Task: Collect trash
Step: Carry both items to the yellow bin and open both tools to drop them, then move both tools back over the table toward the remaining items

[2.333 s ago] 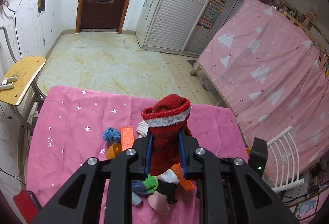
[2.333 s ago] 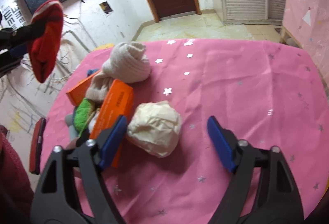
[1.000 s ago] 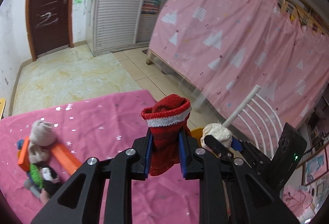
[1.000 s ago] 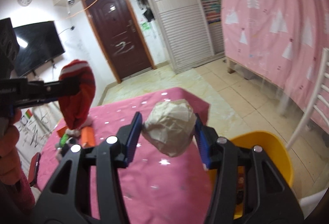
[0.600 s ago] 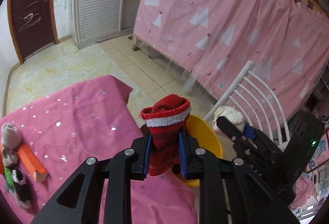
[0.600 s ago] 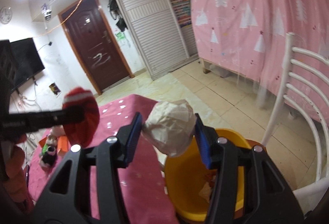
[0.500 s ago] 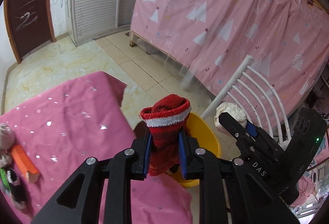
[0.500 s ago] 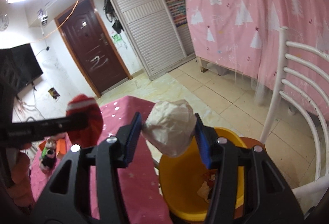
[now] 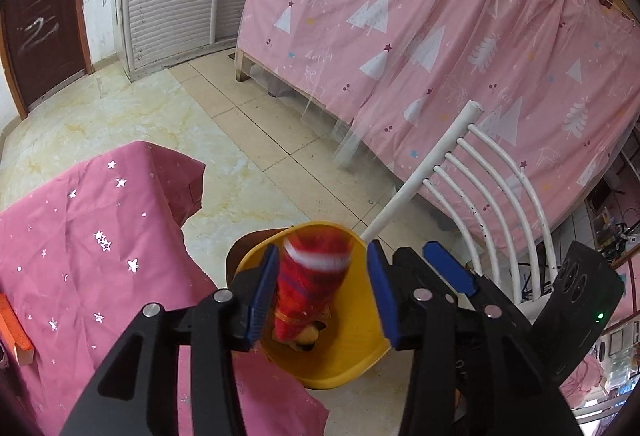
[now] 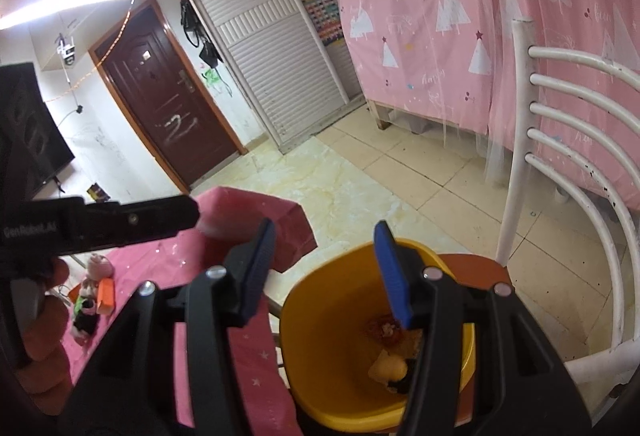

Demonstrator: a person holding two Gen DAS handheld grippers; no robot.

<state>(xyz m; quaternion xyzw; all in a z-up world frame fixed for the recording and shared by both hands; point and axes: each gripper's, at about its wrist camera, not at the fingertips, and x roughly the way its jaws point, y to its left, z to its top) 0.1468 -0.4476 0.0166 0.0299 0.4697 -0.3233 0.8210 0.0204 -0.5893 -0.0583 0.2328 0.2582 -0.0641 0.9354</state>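
In the left wrist view my left gripper hangs over the yellow bin, and its jaws are opening. A red sock with a white band is blurred between the blue pads, free of both and dropping into the bin. One finger of the right gripper pokes in just to the right. In the right wrist view my right gripper is also over the yellow bin. Its jaws are opening with nothing between them. Red and pale scraps lie at the bin's bottom.
The bin stands on a chair seat, with the white slatted chair back behind it. The pink starred tablecloth lies to the left, an orange box at its edge. A small pile of items sits far back on the table. Pink curtains hang behind.
Both grippers swung off the table to above the bin. The left jaws spread and let the red sock fall. The right jaws widened, and the paper ball is gone from them.
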